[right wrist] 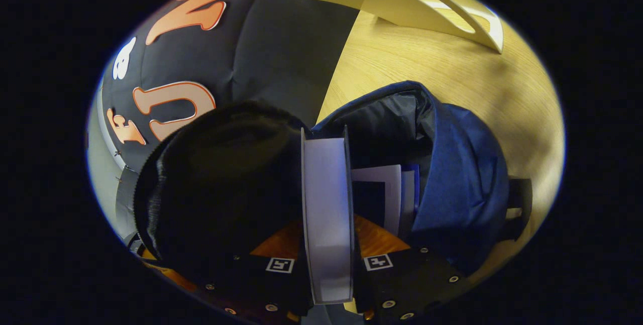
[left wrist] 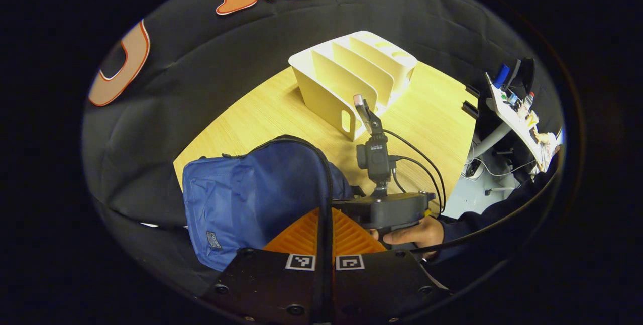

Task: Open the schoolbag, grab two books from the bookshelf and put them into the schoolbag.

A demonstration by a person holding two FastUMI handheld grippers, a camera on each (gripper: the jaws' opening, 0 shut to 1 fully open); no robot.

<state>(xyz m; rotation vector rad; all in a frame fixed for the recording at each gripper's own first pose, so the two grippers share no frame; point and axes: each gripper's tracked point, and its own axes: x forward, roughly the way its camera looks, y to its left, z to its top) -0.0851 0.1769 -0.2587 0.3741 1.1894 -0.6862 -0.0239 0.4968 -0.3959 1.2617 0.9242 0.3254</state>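
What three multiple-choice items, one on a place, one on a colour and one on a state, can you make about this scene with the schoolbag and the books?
1. Where is the book that the right gripper holds?
A. At the mouth of the schoolbag
B. In the bookshelf
C. Flat on the table

2. What colour is the schoolbag's outside?
A. Red
B. Blue
C. Green

3. What is the schoolbag's state?
A. Zipped shut
B. Folded flat
C. Open

Answers:
1 A, the book stands upright at the bag's opening.
2 B, its outer fabric is blue.
3 C, another book shows inside it.
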